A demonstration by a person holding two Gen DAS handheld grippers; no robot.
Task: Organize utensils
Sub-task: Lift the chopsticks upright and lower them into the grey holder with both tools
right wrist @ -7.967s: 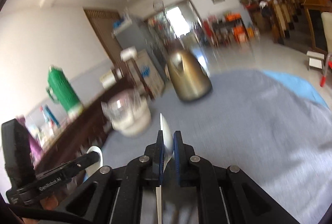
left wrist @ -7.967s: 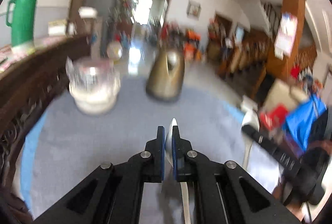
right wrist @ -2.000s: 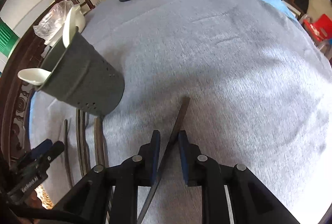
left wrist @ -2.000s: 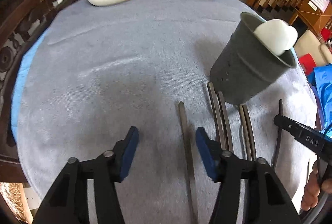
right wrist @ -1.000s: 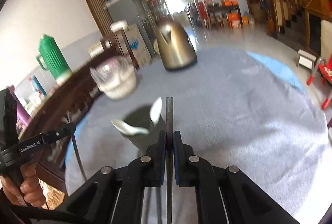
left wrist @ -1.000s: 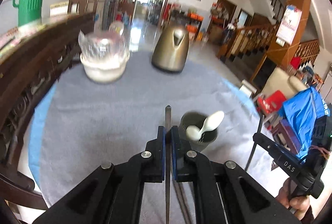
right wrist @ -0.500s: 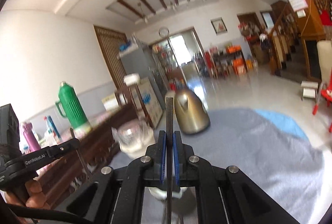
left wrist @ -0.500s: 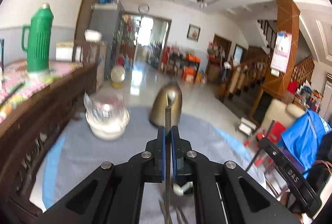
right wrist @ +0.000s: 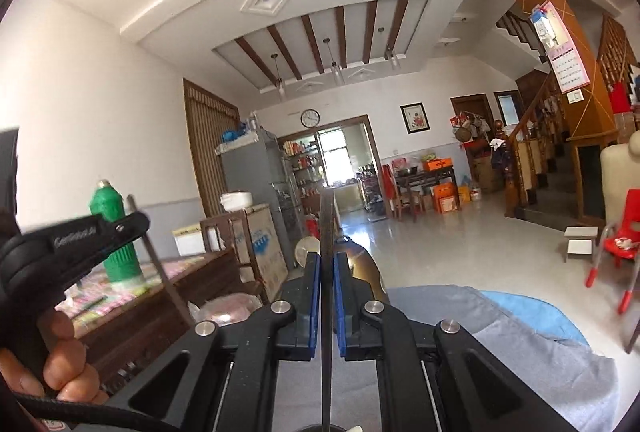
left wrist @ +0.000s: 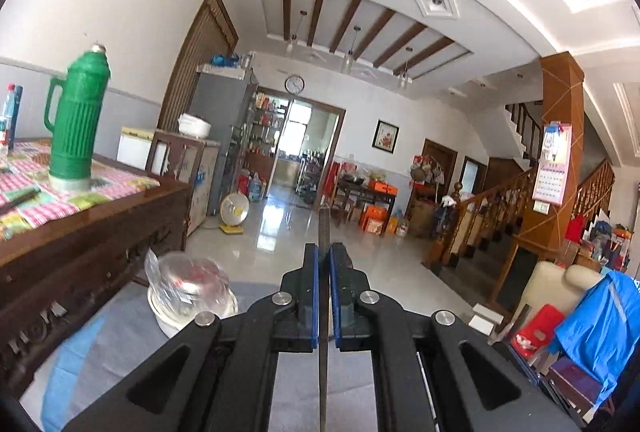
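Only the right wrist view shows the person's hand (right wrist: 60,368) holding the left gripper (right wrist: 138,222), its chopstick (right wrist: 160,264) slanting down. Each gripper is clamped on one dark chopstick: left gripper (left wrist: 324,264) on chopstick (left wrist: 323,228), right gripper (right wrist: 327,272) on its chopstick (right wrist: 327,220), pointing level over the table (right wrist: 540,352).

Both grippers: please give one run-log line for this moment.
left gripper: shut on chopstick | right gripper: shut on second chopstick | both raised

Two claws (left wrist: 324,264), two chopsticks (left wrist: 323,228), one per claw, one green flask (left wrist: 76,120), one covered bowl (left wrist: 188,288), one kettle (right wrist: 362,264)
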